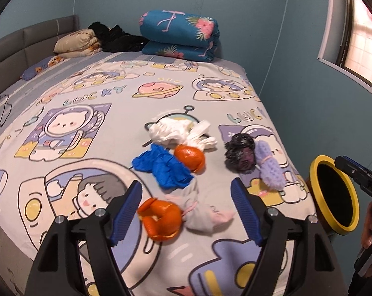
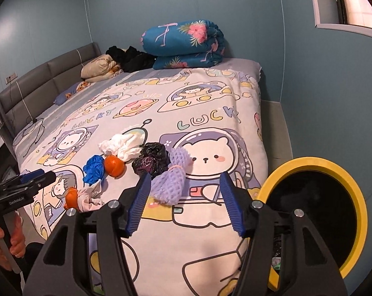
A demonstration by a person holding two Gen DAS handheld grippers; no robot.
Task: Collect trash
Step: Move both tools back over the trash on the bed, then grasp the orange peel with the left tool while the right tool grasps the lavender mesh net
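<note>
We are bringing the left gripper [image 1: 186, 212], jaws spread and holding nothing, down over the near orange peel [image 1: 160, 219] on the bed [image 1: 112, 128], while the right gripper [image 2: 184, 202], also spread and holding nothing, is nearing the purple foam net [image 2: 170, 185] left of the yellow-rimmed bin [image 2: 309, 165], so we are squeezing gently.
</note>
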